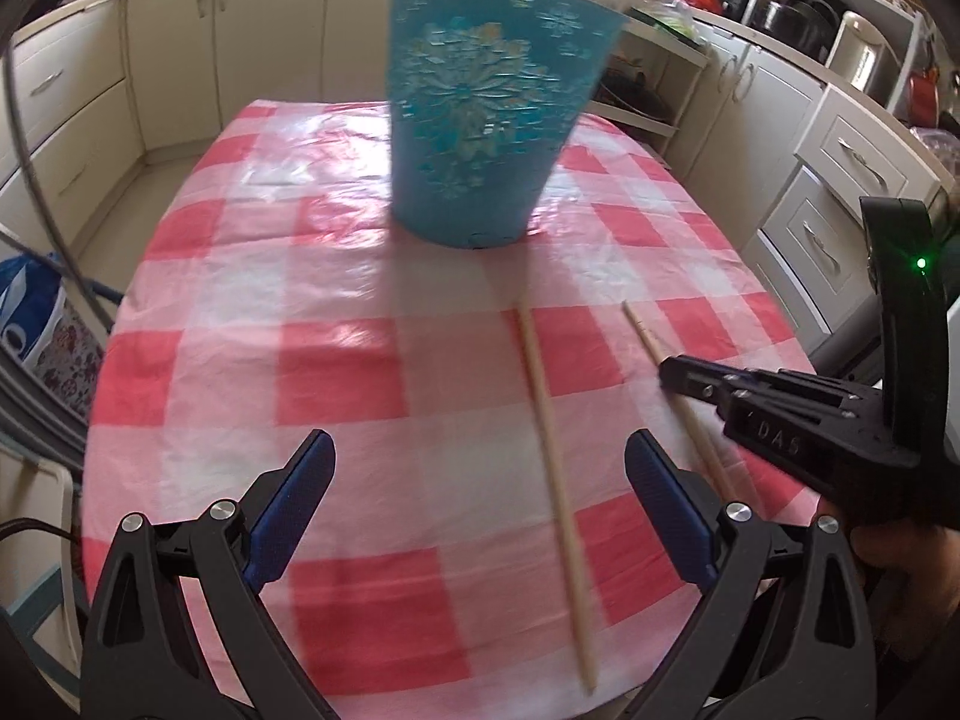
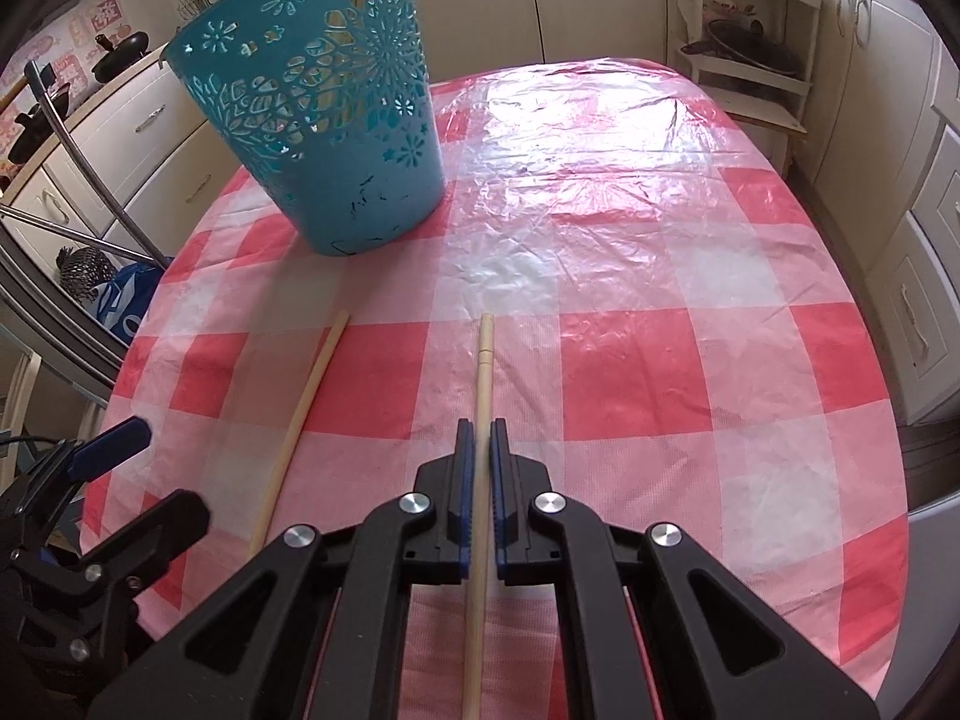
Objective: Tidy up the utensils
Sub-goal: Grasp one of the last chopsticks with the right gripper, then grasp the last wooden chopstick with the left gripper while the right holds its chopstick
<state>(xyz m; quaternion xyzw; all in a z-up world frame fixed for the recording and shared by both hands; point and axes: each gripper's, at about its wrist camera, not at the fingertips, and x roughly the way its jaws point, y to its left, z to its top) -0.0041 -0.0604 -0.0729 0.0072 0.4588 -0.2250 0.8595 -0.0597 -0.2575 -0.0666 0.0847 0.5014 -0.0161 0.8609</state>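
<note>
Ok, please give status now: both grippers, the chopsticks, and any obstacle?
Right gripper shut on right wooden chopstick. Left gripper open, empty. Second wooden chopstick lies free on checked tablecloth. Perforated blue plastic basket ahead, path unobstructed.

Raised letters reading "DAS" are showing on the black body of the right hand-held gripper (image 1: 666, 373), seen from the left wrist camera as it is reaching in from the right side. Large white lettering on a blue bag (image 1: 27, 312) beside the bench (image 1: 336, 372) is appearing too, but it is cut off and cannot be read.
</note>
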